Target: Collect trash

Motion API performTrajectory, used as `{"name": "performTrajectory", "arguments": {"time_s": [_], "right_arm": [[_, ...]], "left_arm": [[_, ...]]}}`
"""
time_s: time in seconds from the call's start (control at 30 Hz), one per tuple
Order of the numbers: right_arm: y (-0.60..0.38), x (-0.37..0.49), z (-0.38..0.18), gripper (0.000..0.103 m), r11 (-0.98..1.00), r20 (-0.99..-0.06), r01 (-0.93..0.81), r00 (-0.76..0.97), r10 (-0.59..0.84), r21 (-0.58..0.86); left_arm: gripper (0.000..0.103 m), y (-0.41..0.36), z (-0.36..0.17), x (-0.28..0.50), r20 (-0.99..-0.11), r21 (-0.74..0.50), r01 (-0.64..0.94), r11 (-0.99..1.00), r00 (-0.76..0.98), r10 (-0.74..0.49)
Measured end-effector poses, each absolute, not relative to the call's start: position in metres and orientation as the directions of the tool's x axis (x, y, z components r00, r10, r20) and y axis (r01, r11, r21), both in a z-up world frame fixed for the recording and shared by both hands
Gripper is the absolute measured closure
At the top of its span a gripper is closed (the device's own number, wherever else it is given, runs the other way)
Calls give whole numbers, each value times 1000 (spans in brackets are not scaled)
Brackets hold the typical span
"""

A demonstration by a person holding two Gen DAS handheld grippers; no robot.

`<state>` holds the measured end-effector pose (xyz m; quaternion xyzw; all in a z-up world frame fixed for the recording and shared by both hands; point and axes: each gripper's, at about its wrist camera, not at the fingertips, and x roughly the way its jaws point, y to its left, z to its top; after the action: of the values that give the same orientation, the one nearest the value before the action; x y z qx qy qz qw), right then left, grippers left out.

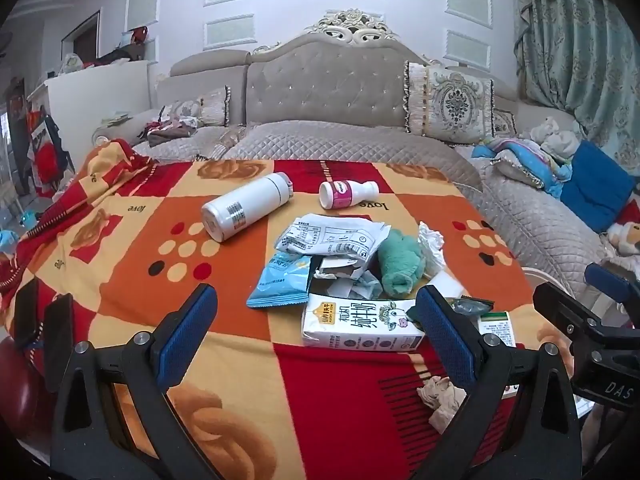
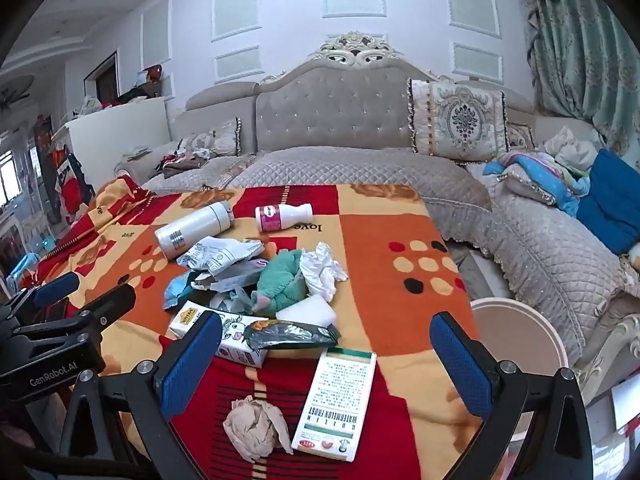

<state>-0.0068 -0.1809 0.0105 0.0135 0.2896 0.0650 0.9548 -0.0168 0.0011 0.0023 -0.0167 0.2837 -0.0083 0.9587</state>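
Both views are taken low from the near table edge, faced toward the sofa [image 1: 328,92]. The trash pile [image 1: 340,256] is shared, frame center in the left view, left of center in the right view, close in both.

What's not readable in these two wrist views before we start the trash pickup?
- Milk carton: right end hidden by the left gripper finger in the left view.
- Round bin: inside hidden; the table edge and the right gripper finger cut it off in the right view.
- Items under the crumpled white wrapper: buried in the pile.
- Green box: small print unreadable.
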Motion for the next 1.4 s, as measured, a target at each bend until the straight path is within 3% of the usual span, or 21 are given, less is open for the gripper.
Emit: {"name": "performTrajectory", "arguments": {"time_s": [1.4], "right_arm": [[-180, 19, 3, 0, 989, -540, -130, 829, 145, 65]], "left_arm": [[4, 3, 8, 10, -530, -59, -57, 997, 848, 18]]}}
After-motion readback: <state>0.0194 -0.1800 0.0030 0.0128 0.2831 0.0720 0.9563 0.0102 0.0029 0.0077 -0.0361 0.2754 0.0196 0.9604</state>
